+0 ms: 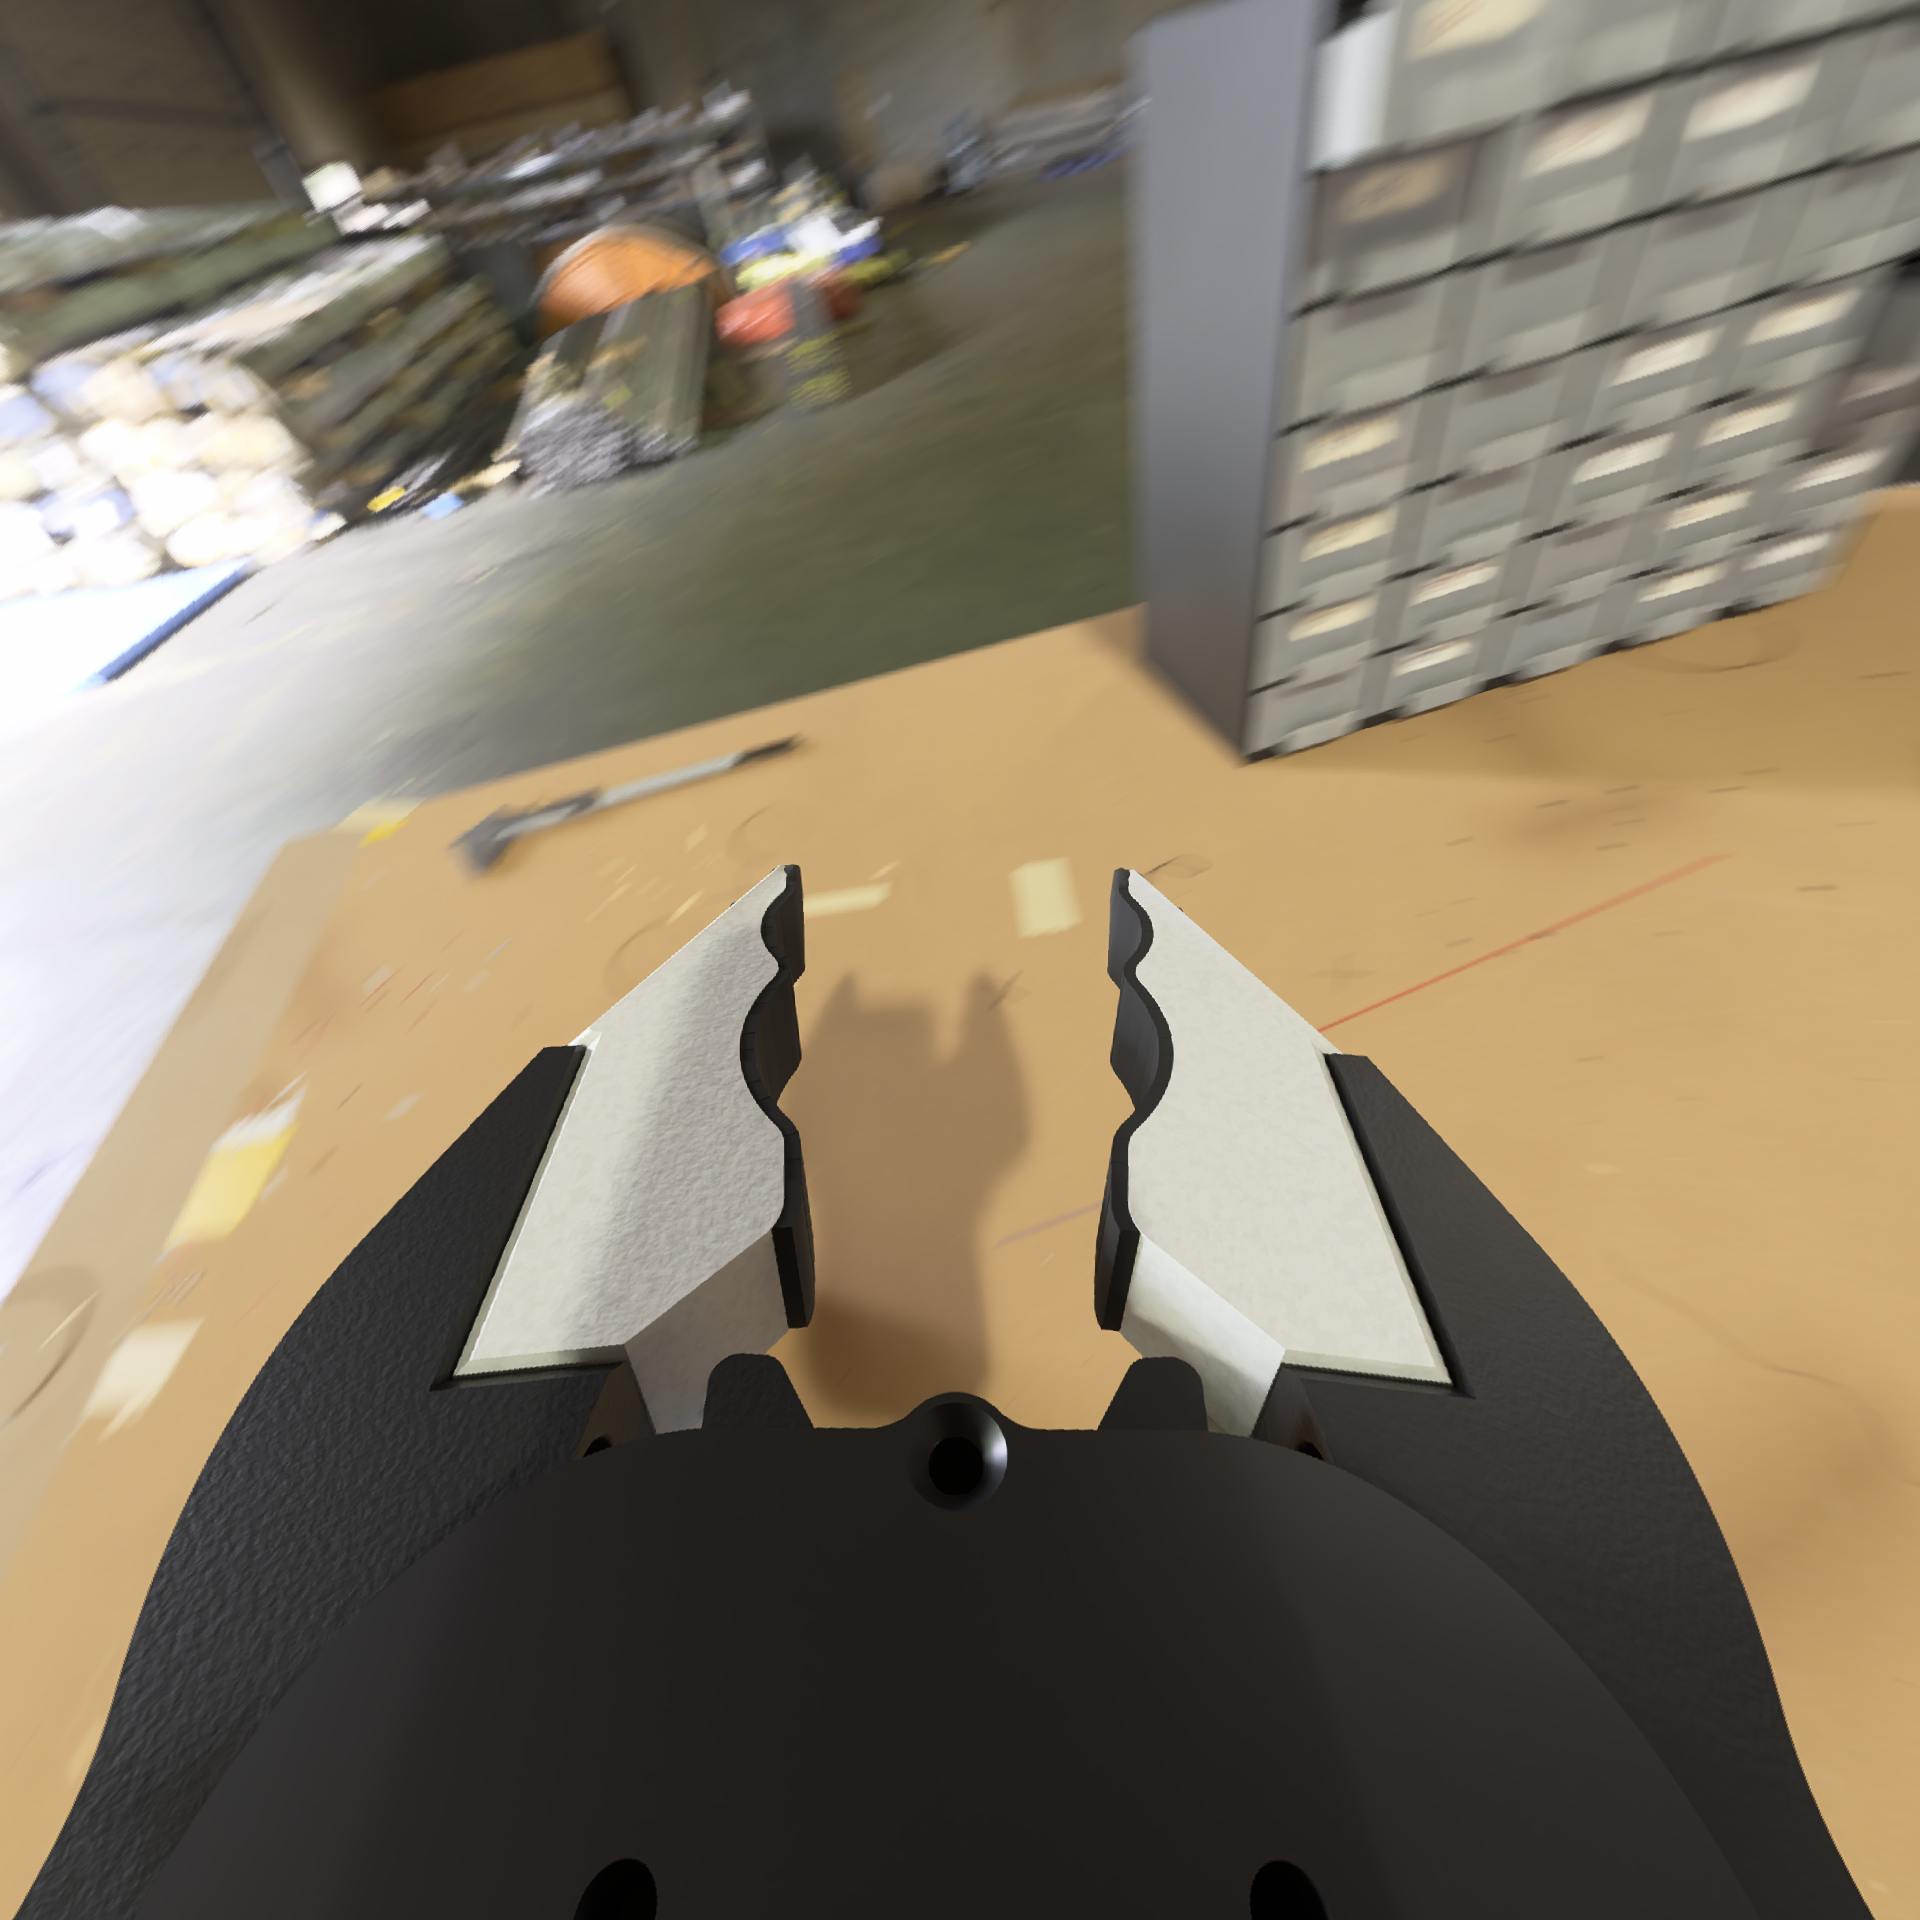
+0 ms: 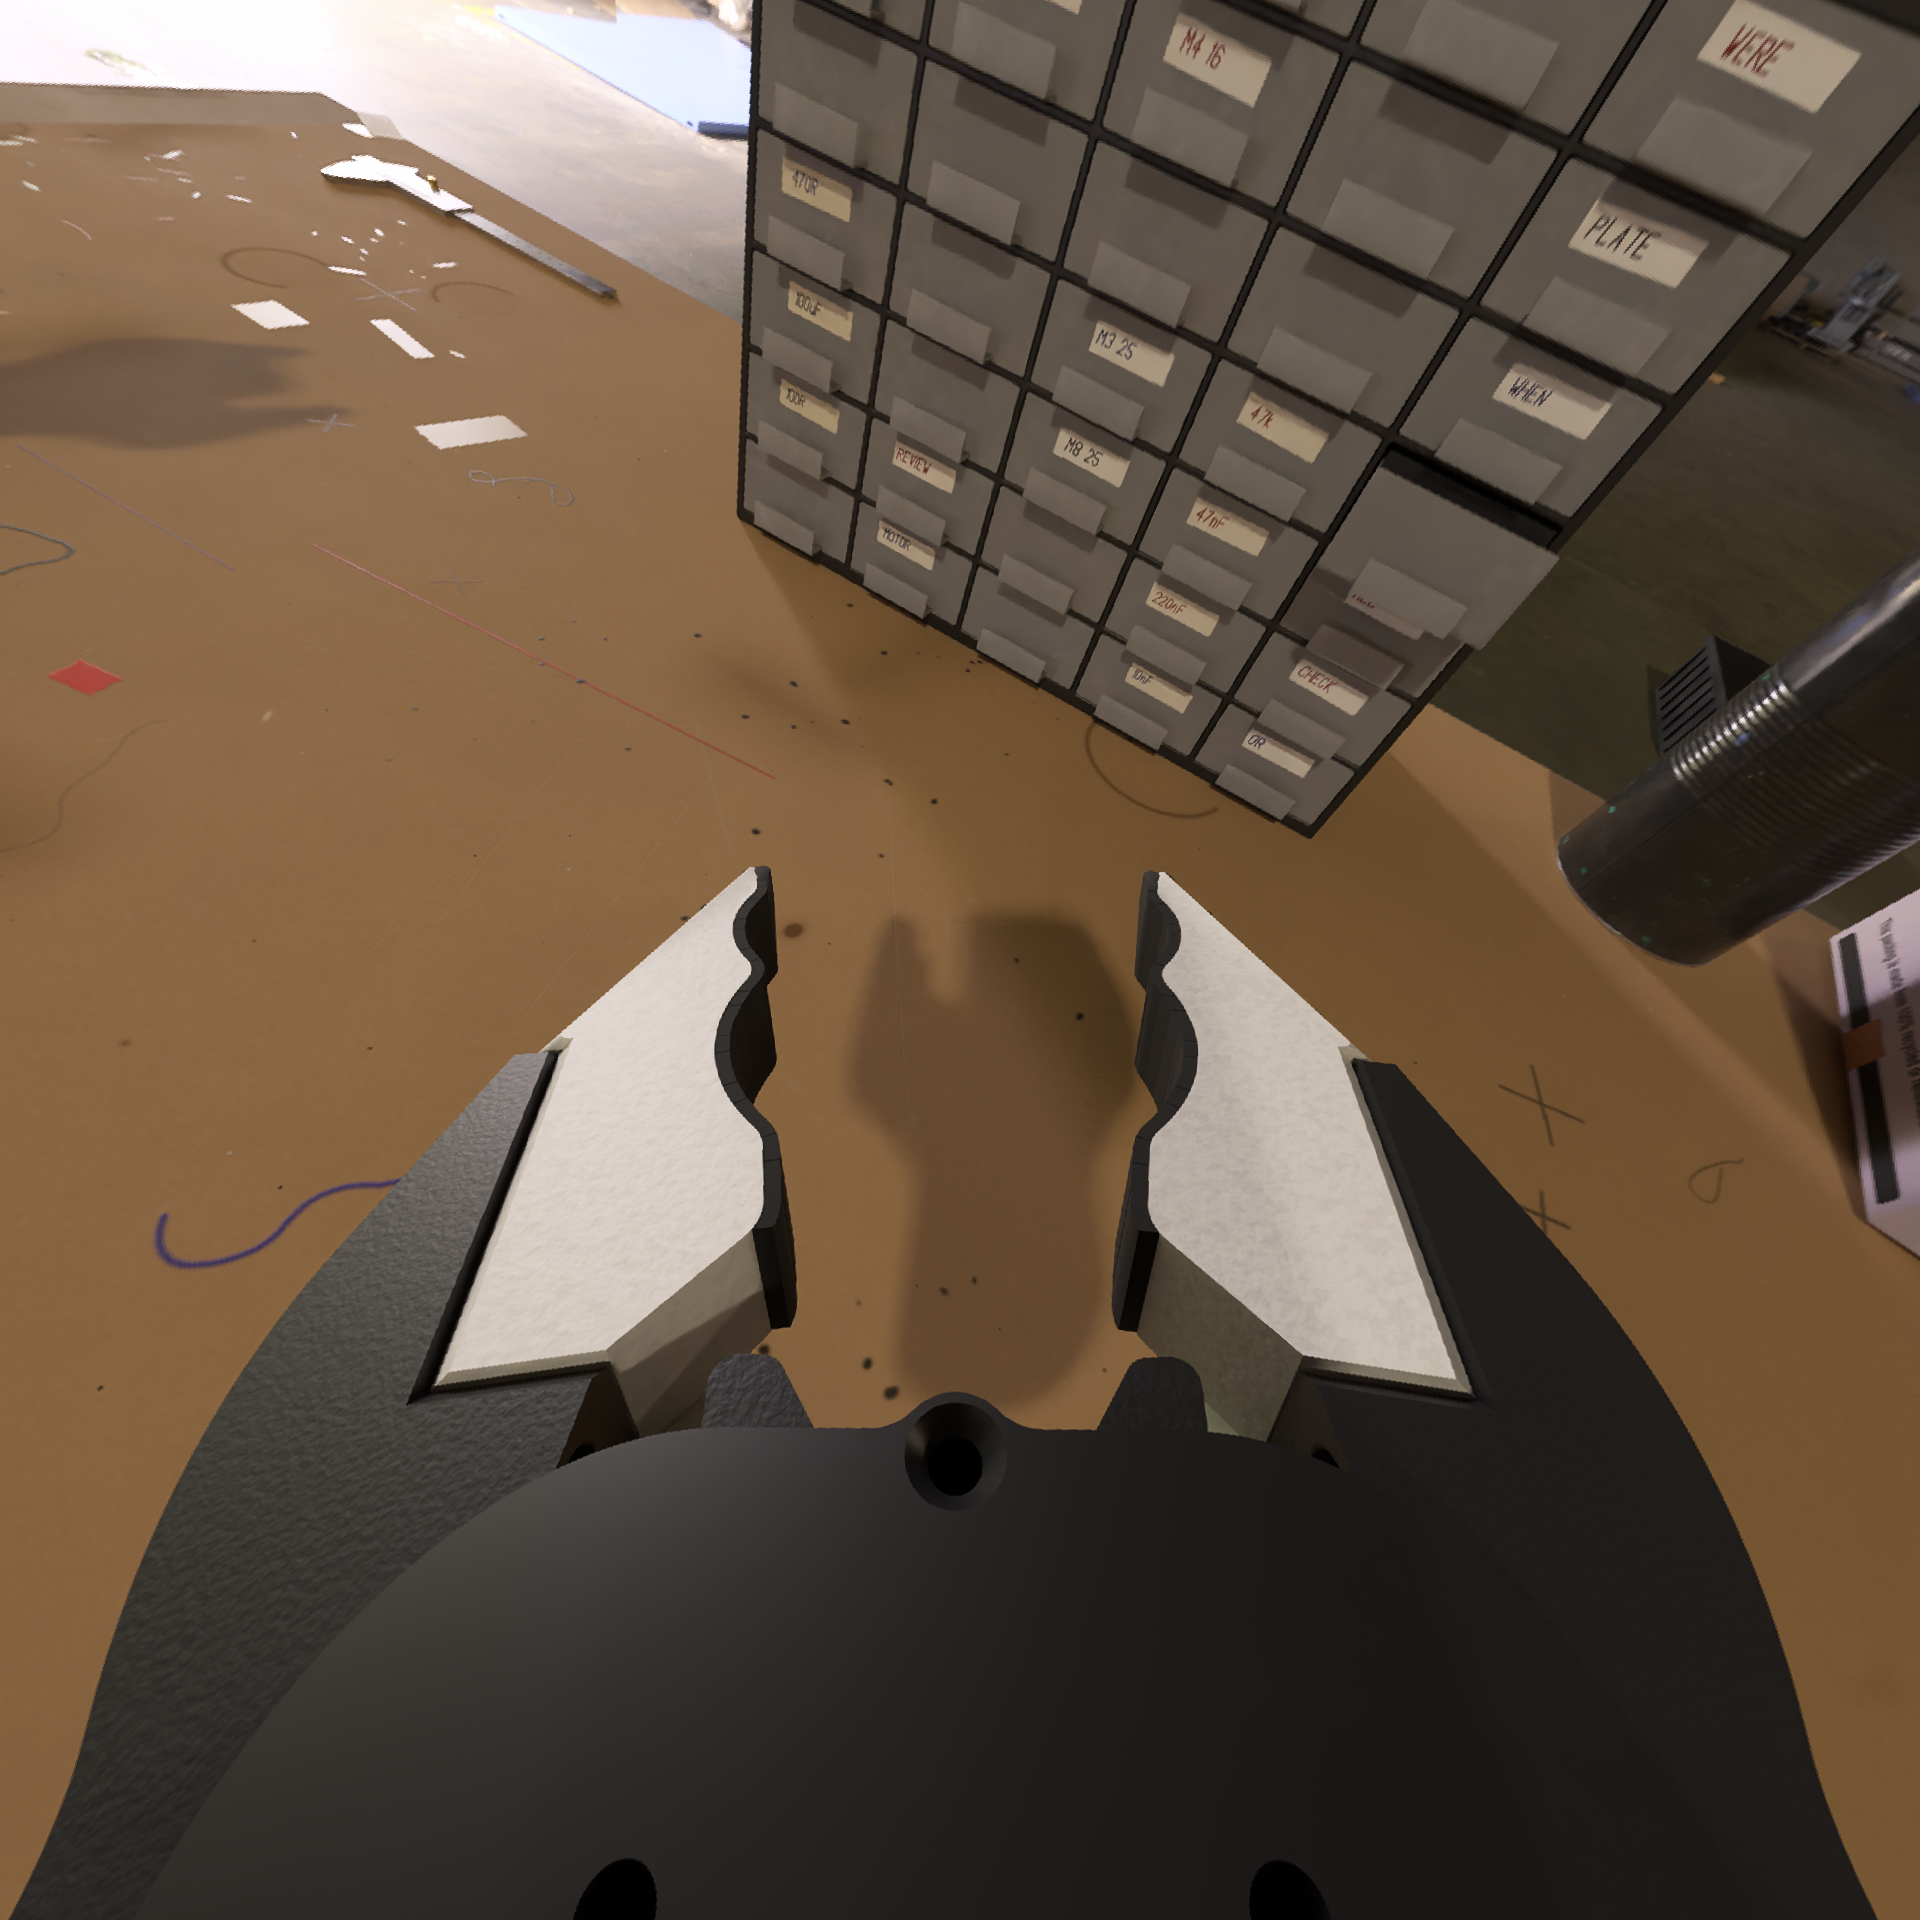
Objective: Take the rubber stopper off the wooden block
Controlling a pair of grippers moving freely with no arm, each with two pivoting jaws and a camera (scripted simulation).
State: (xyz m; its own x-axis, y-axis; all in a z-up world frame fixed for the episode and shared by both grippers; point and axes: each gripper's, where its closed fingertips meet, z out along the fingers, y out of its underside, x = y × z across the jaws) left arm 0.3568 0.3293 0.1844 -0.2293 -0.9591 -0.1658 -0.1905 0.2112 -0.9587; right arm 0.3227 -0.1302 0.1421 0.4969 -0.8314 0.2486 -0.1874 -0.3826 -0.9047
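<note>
Both my left gripper and right gripper gape empty; stopper and block unseen, so I risk striking the drawer cabinet searching.

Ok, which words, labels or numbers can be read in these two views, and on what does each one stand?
On the drawer cabinet, right wrist view: paper labels on many drawer fronts, in red or dark letters; I do not copy their words.
On the white card at the right edge of the table: printed lines, too small to read.
In the left wrist view: the cabinet's labels are blurred, unreadable.
</note>
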